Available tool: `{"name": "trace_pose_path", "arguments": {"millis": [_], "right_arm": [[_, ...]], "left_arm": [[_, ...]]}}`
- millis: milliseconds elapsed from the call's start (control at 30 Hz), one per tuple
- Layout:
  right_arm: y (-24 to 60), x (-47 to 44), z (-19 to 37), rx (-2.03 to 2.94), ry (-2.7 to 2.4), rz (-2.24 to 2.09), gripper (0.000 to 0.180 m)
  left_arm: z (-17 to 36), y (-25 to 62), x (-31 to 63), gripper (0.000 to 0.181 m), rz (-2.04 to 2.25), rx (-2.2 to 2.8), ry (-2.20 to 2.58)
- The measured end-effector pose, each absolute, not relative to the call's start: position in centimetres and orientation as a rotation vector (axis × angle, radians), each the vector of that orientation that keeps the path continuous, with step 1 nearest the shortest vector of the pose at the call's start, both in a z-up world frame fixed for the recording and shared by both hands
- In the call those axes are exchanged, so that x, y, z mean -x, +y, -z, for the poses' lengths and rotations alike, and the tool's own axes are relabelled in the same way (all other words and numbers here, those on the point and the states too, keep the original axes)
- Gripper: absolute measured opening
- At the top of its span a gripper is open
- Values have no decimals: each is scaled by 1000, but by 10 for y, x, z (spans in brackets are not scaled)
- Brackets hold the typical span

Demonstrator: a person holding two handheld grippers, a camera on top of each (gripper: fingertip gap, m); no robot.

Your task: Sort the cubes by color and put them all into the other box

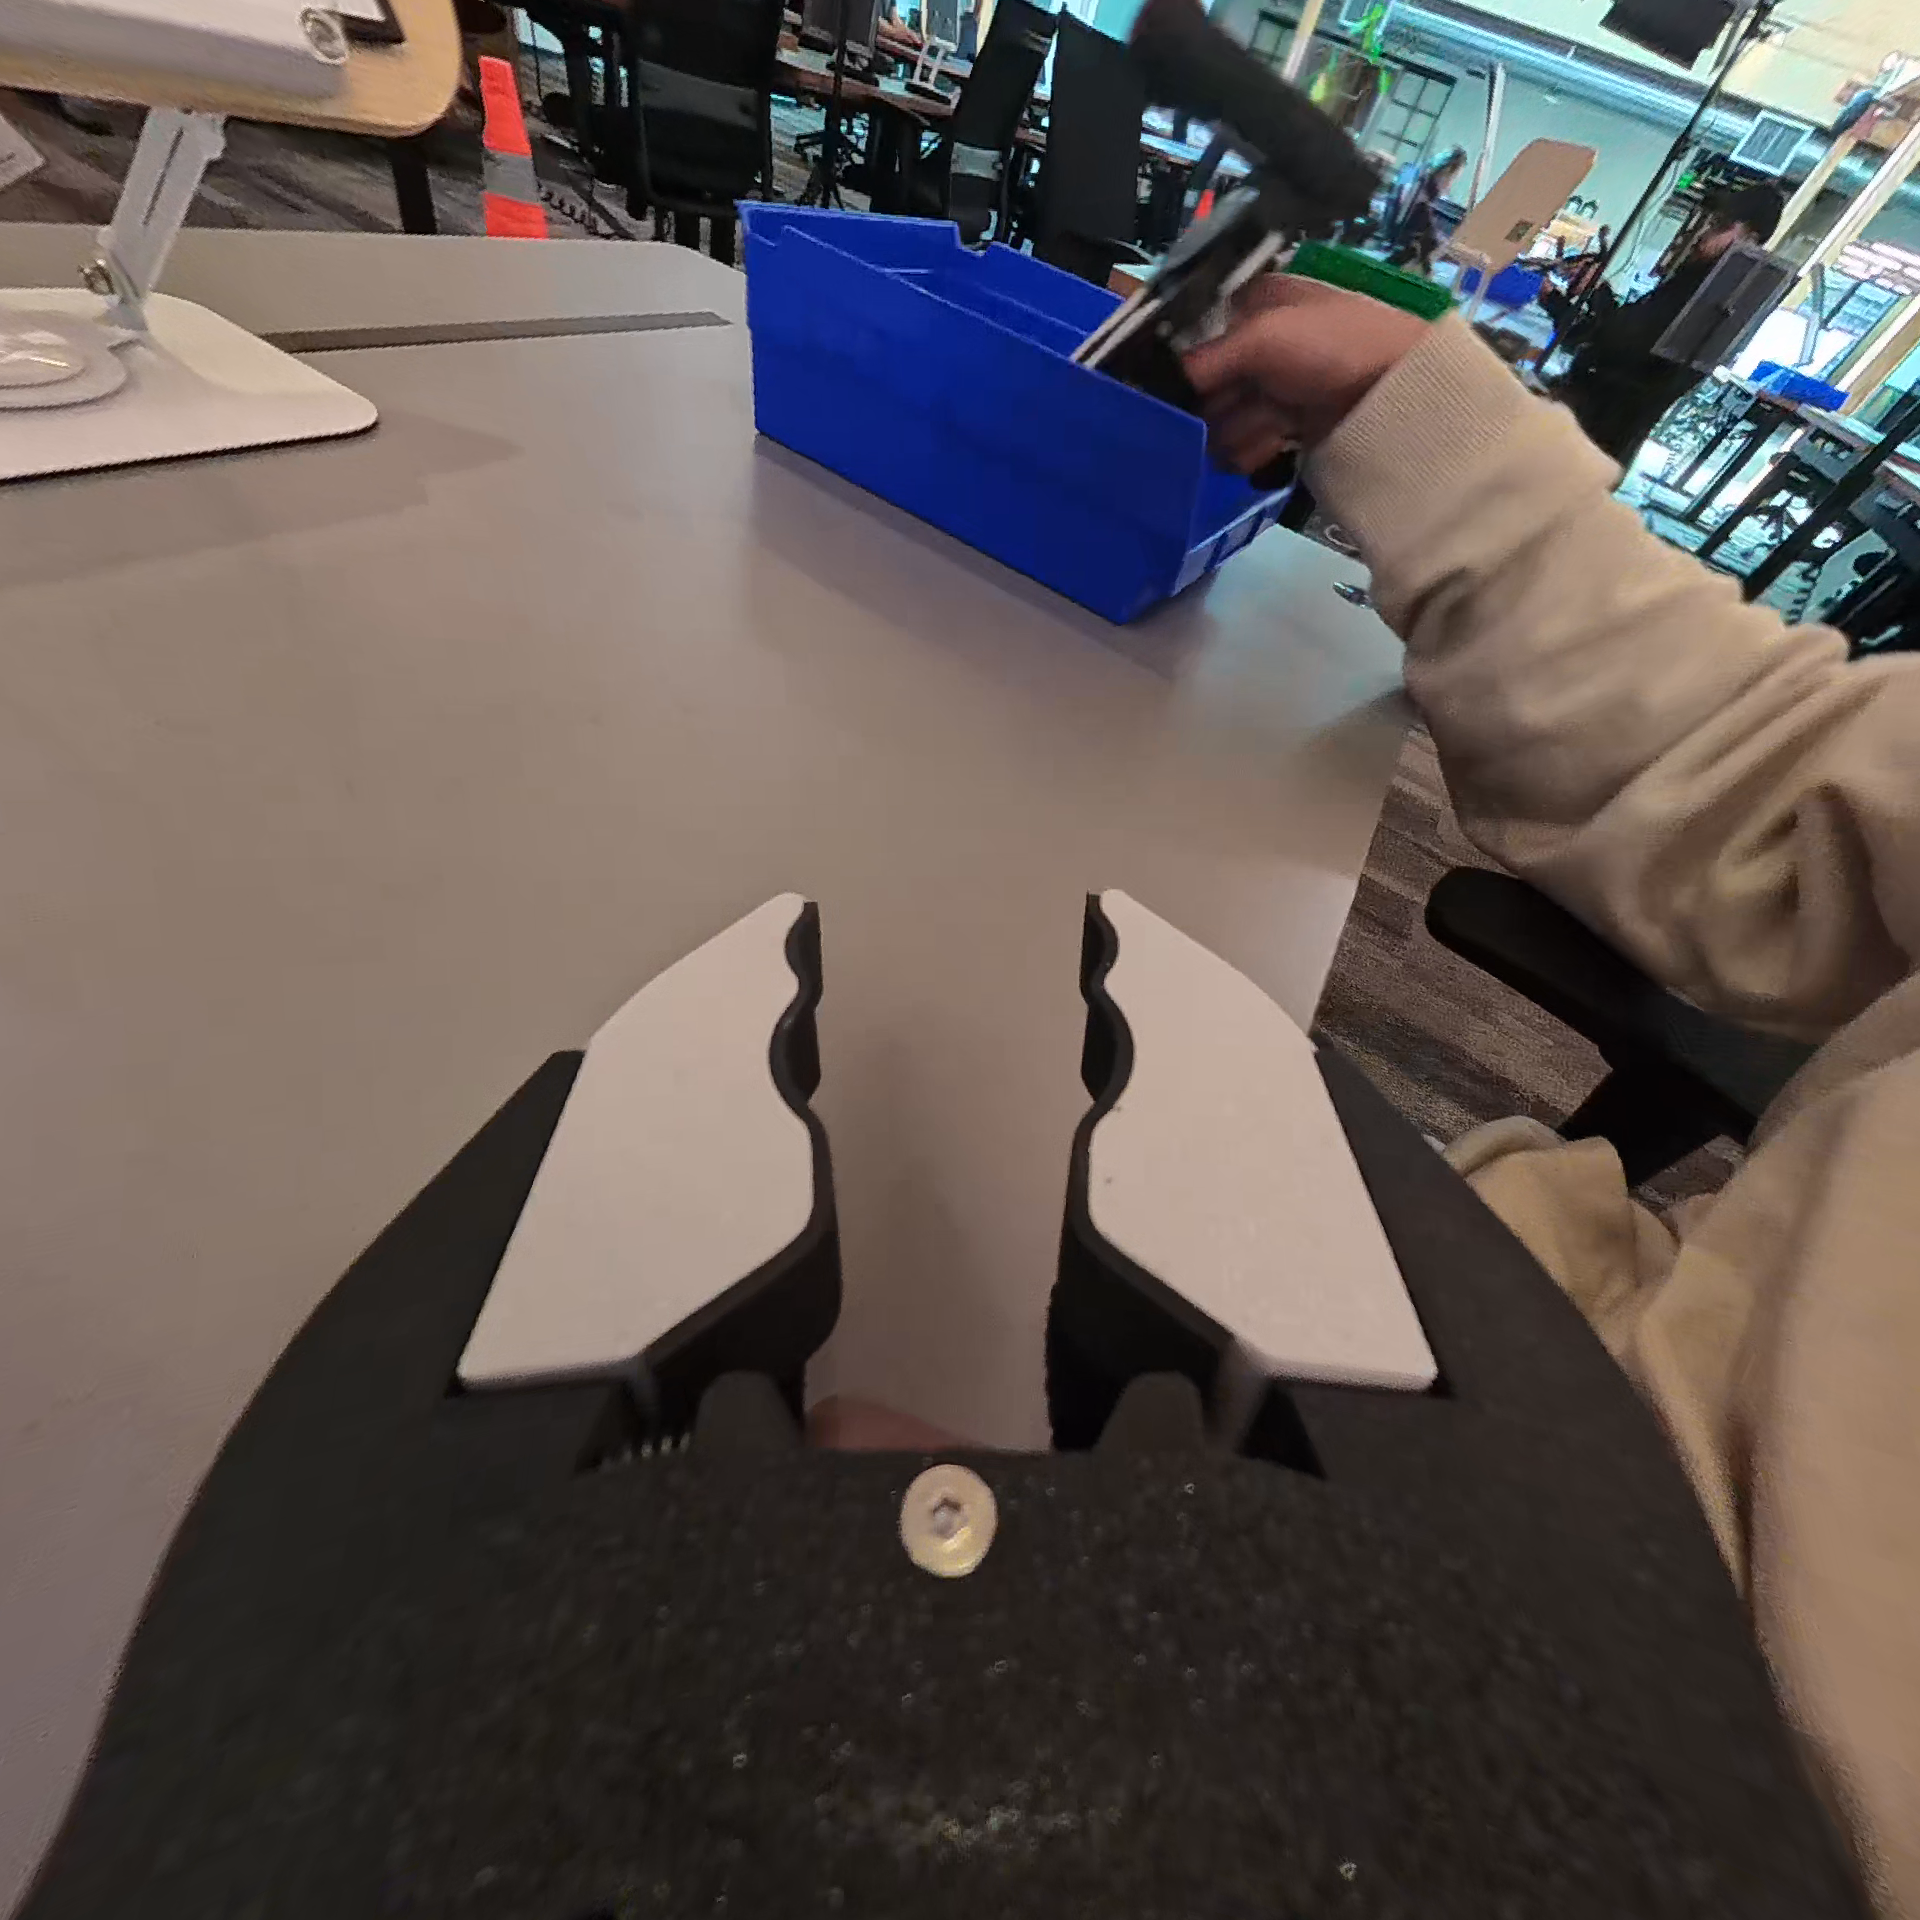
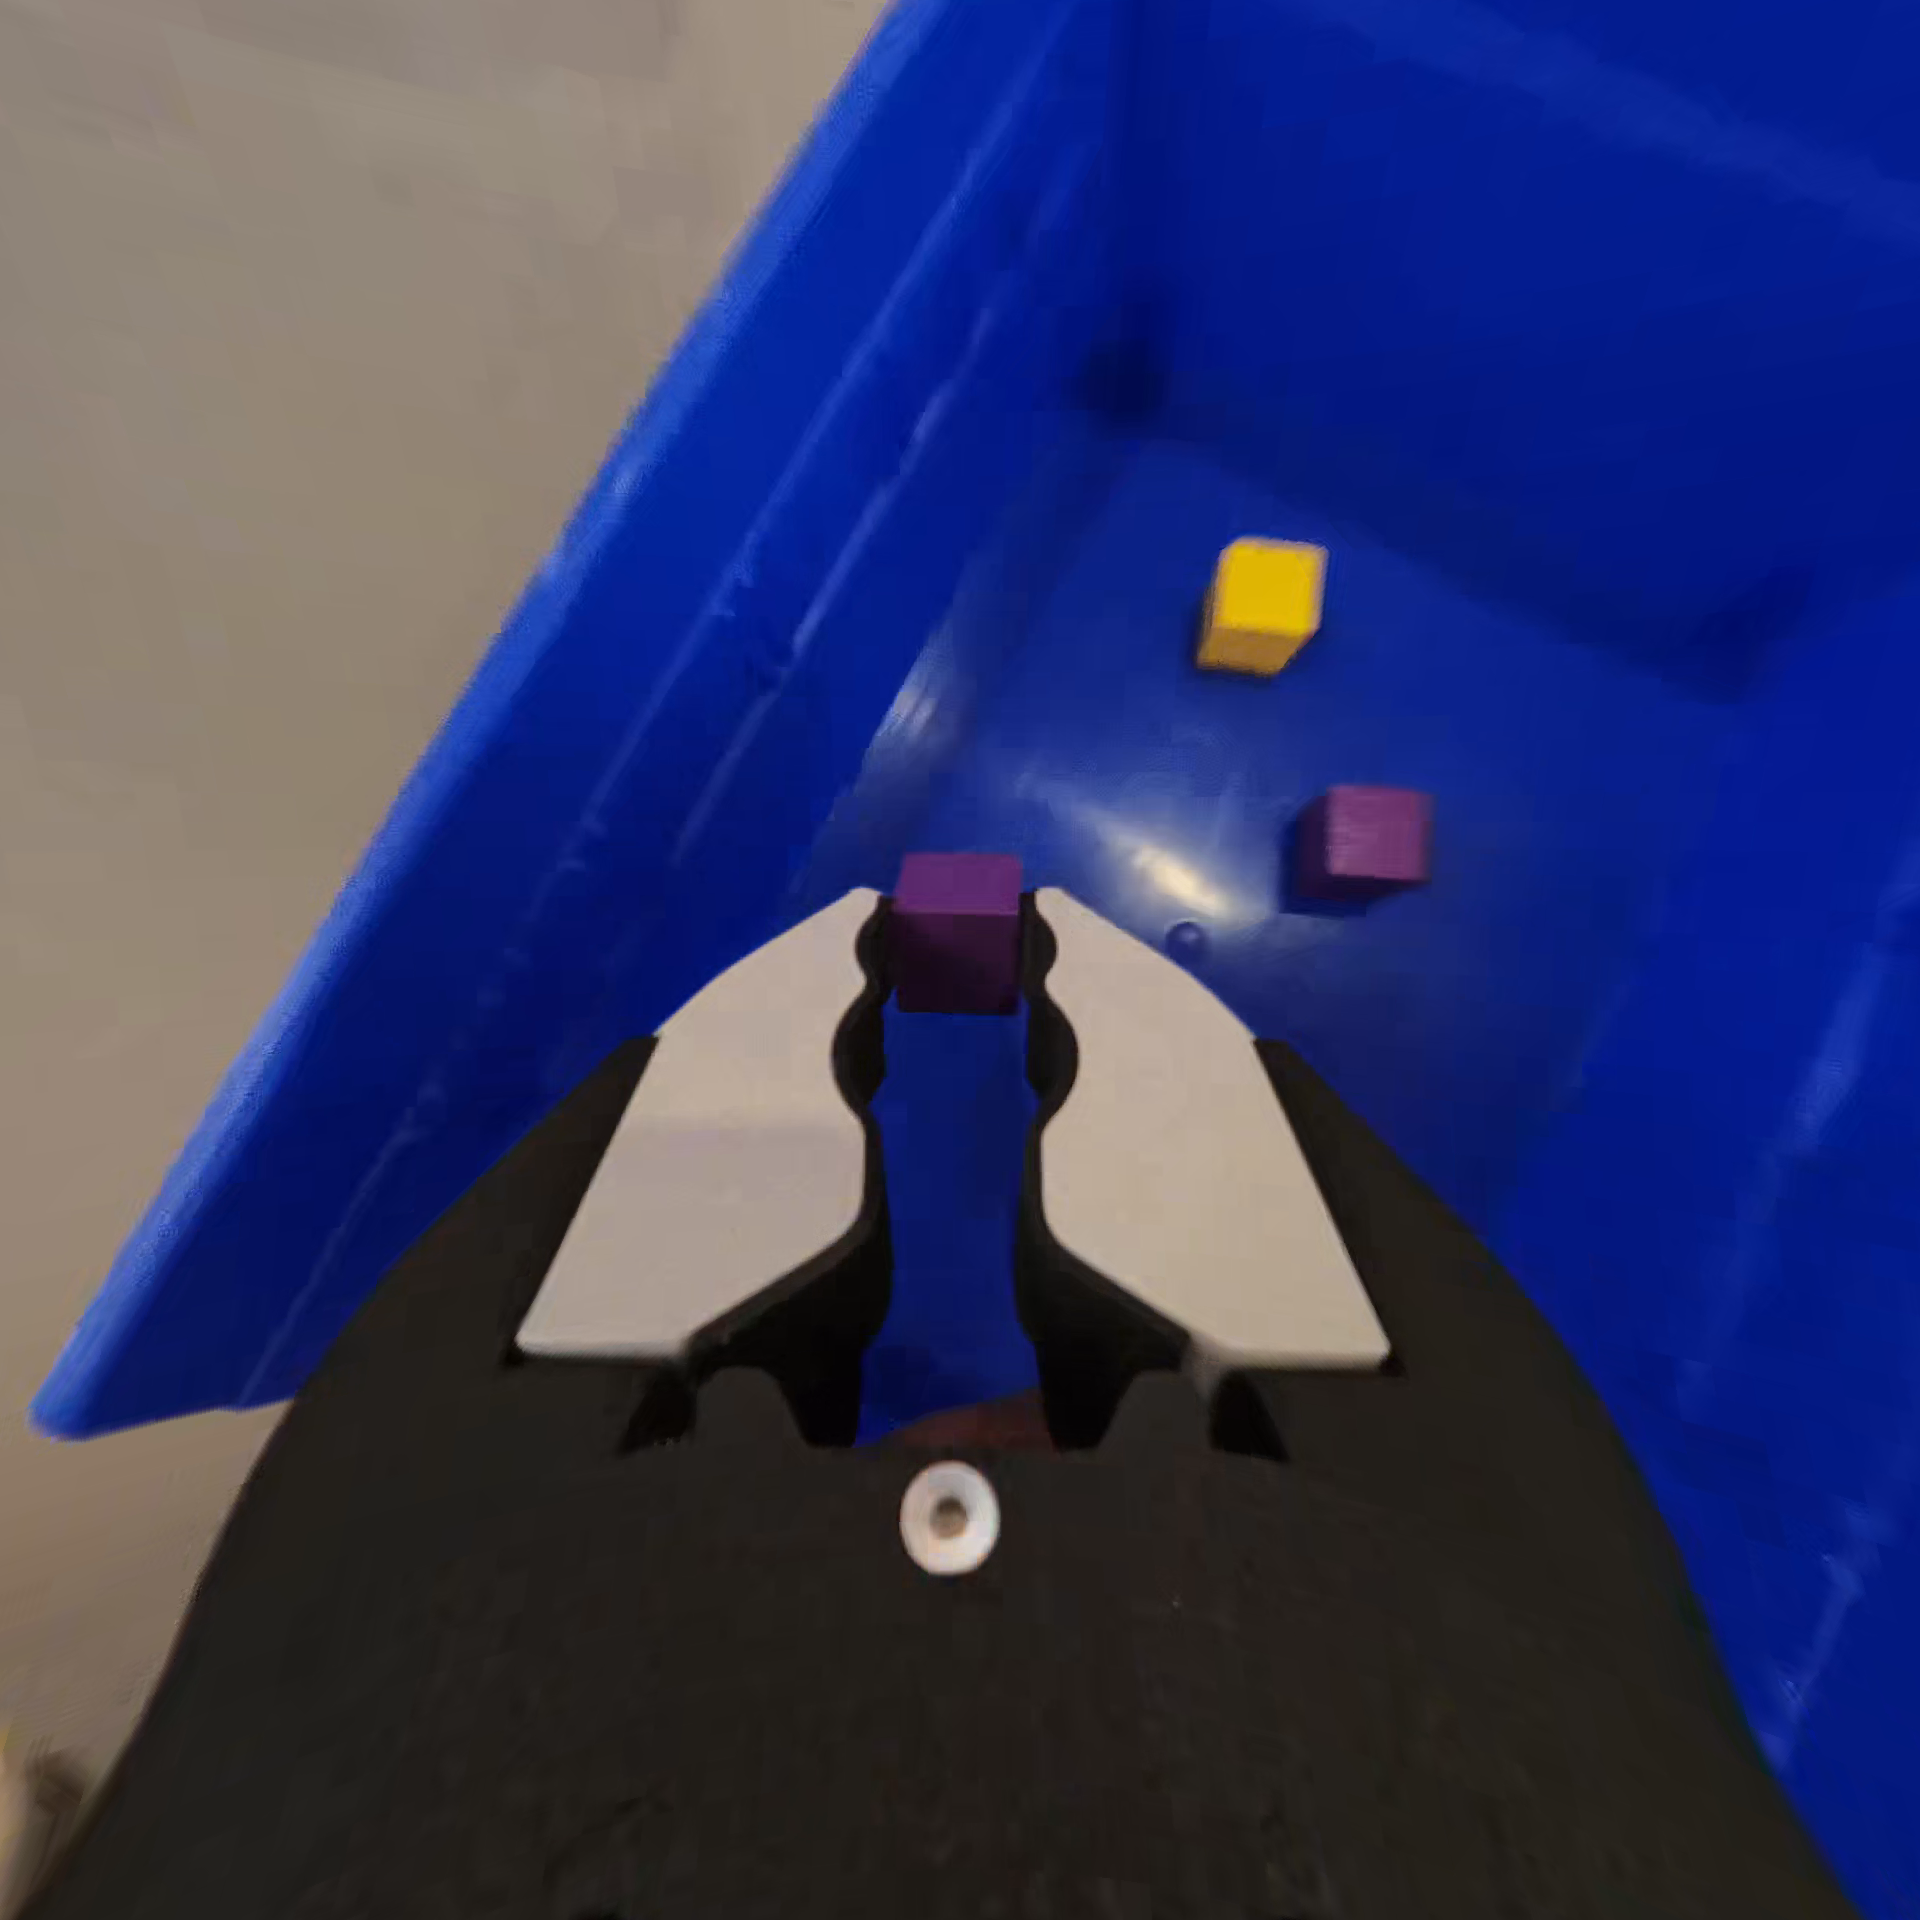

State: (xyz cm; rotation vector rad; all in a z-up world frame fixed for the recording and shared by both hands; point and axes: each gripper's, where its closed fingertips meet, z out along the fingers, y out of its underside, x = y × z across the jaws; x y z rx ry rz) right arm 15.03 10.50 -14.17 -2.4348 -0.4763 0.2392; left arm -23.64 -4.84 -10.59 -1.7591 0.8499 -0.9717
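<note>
The left gripper (image 1: pixel 951 914) hovers low over the bare grey table (image 1: pixel 416 727) with its two white-faced fingers (image 1: pixel 675 1122) spread well apart and nothing between them, the blue box (image 1: pixel 966 436) standing farther off toward the right. There the right gripper (image 2: pixel 958 914), tilted down inside the blue box (image 2: pixel 727 623), is clenched on a purple cube (image 2: pixel 956 930) pinched between its fingertips above the floor. Beyond it on the box floor lie a yellow cube (image 2: pixel 1259 605) and, nearer and to the right, a second purple cube (image 2: pixel 1361 844), apart from each other.

grey table (image 1: pixel 520 727) — blue box (image 1: pixel 966 416) far right | white stand base (image 1: pixel 156 384) far left
</note>
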Motion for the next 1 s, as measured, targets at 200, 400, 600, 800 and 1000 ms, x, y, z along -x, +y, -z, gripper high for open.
{"name": "trace_pose_path", "arguments": {"millis": [200, 400, 600, 800, 1000], "right_arm": [[52, -132, 172, 2725, -1018, -238, 23], [51, -143, 147, 2619, -962, -141, 40], [55, -93, 26, 1934, -414, -233, 39], [-20, 75, 55, 1606, -474, -659, 33], [-29, 116, 91, 1631, -742, -470, 32]], "left_arm": [[108, -57, 241, 48, 909, 1745, 898], [108, -52, 241, 49, 963, 1767, 858], [112, -21, 264, 48, 739, 1848, 714], [118, -7, 278, 48, 595, 1899, 640], [102, -26, 286, 48, 542, 1887, 708]]}}
